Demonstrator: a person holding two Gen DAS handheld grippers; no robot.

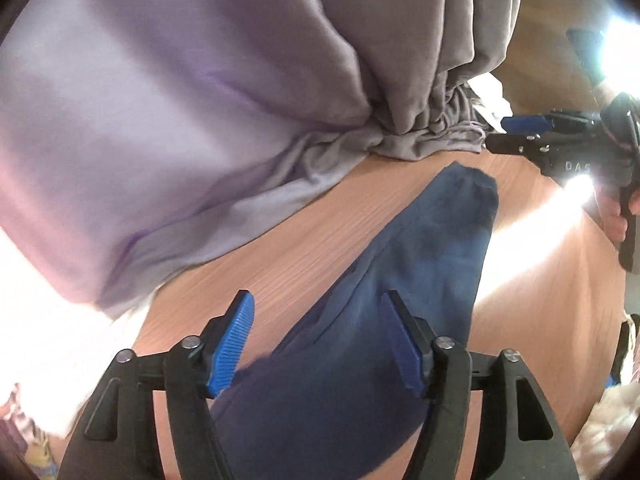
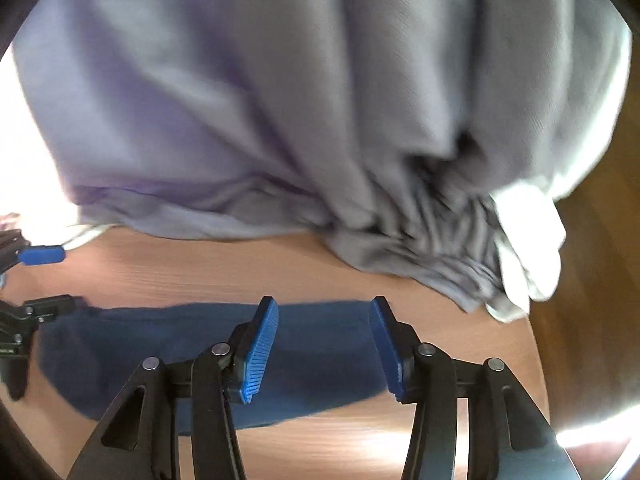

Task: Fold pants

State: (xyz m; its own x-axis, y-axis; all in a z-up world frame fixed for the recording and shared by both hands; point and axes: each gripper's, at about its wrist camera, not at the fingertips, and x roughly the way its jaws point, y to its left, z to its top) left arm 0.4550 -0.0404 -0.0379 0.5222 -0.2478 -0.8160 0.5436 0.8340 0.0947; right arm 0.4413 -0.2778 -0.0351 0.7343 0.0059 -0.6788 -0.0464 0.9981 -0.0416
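— Where are the pants lying?

— The dark blue pants (image 2: 208, 352) are lying folded in a long strip on the wooden table (image 2: 200, 272), just in front of a heap of lilac cloth (image 2: 240, 100) with a white piece (image 2: 528, 240) tucked at its edge

— And your grippers?

— I'm holding my right gripper (image 2: 324, 348) above the strip, jaws parted, gripping nothing. My left gripper (image 1: 316, 340) is hanging over the other end, also parted and empty

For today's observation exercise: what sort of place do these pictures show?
Probably a home laundry-folding spot: a wooden table holds folded dark blue pants beside a heap of lilac and grey clothes.
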